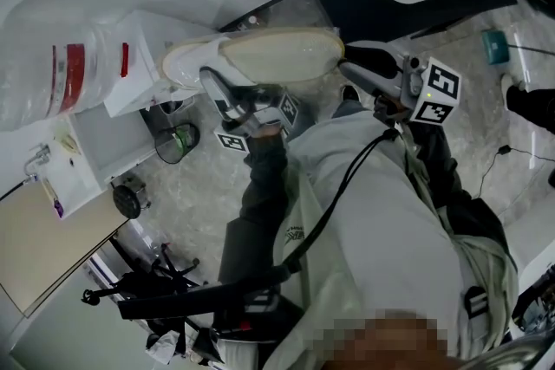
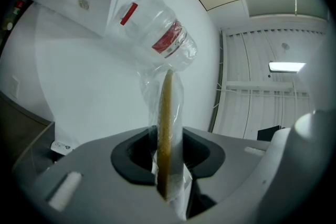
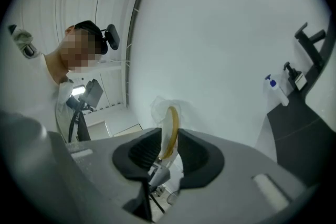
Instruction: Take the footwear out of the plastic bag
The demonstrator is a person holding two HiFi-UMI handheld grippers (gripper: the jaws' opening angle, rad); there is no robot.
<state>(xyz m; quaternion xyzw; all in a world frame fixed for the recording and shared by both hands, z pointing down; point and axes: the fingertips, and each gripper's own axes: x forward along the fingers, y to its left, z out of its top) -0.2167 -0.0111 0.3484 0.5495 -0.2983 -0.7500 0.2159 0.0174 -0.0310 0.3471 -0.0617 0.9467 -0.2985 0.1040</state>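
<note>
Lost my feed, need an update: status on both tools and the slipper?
Left tool clamped on slipper through plastic bag. Right tool pinching slipper's other end. Slipper inside bag, held aloft. Nothing blocking.

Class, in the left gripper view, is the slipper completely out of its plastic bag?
No: clear plastic bag wraps the slipper clamped edge-on between the jaws.

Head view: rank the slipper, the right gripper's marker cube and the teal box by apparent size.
Slipper, largest.
Marker cube, next.
Teal box, smallest, though it lies farther from the camera.
</note>
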